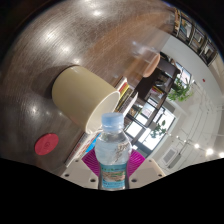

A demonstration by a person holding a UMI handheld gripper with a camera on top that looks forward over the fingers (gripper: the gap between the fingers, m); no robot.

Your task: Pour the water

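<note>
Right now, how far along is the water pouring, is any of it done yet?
Done: the water bottle sits between the gripper fingers, and with the view rolled it looks lifted and tipped. Its cap is still on, so no water is coming out. The cream cup stands on the round table, just beyond the bottle; its inside cannot be seen. Left: uncap, then pour into the cup.

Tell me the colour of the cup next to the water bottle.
Pale cream-yellow; the cup shows best in the gripper view, beside the water bottle.
</note>
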